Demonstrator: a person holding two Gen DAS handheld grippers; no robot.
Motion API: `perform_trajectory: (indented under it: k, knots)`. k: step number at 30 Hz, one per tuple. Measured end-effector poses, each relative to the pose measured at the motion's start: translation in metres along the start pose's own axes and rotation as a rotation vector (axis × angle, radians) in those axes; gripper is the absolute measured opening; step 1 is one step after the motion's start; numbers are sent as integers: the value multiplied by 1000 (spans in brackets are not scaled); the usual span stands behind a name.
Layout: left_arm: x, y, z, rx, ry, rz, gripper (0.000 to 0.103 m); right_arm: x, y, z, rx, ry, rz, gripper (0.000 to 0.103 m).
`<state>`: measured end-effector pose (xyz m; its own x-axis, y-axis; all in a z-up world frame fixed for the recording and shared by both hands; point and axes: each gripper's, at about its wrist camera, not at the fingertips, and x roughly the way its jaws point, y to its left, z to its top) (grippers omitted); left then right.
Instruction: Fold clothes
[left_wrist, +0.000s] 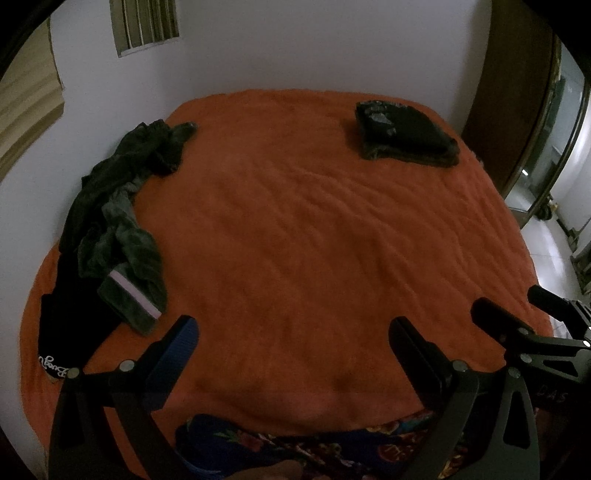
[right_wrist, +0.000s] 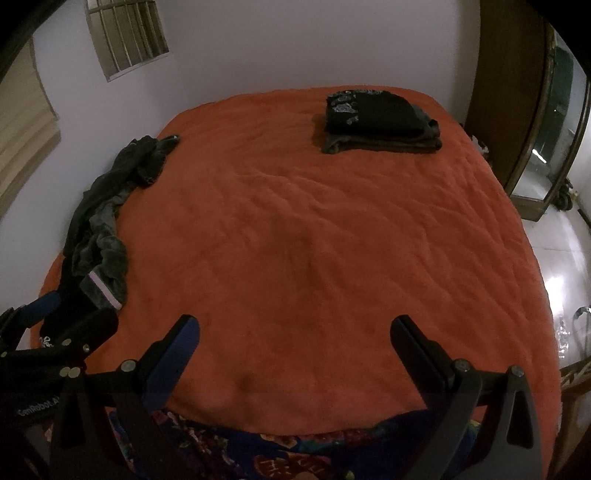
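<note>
A heap of dark unfolded clothes (left_wrist: 118, 229) lies along the left side of the orange bed (left_wrist: 303, 236); it also shows in the right wrist view (right_wrist: 99, 229). A stack of folded dark clothes (left_wrist: 404, 131) sits at the far right of the bed, and also shows in the right wrist view (right_wrist: 380, 123). My left gripper (left_wrist: 293, 339) is open and empty above the near edge of the bed. My right gripper (right_wrist: 295, 338) is open and empty beside it, and shows in the left wrist view (left_wrist: 517, 314) at the right.
A white wall with a barred window (right_wrist: 127, 40) stands behind the bed. A wooden wardrobe with a mirror (right_wrist: 546, 122) stands at the right. A blue flowered sheet (right_wrist: 295, 446) shows below the near edge. Shiny floor (right_wrist: 561, 280) lies at the right.
</note>
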<state>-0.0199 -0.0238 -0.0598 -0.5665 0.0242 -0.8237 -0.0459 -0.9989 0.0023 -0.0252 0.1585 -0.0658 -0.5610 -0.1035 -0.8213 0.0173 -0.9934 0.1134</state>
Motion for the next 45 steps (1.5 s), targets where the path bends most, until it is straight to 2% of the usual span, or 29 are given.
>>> perform_trajectory:
  k: [15, 17, 20, 35, 45]
  knots:
    - [0, 9, 1, -6, 5, -16, 103, 2, 2, -1, -1, 8, 3, 103]
    - [1, 9, 1, -7, 8, -50, 103, 2, 3, -1, 1, 10, 5, 103]
    - [0, 8, 1, -5, 3, -57, 103, 3, 2, 0, 0, 12, 9, 103]
    - [4, 6, -1, -7, 20, -9, 103, 5, 3, -2, -1, 24, 8, 103]
    - [5, 6, -2, -2, 32, -23, 103, 6, 5, -2, 0, 32, -1, 103]
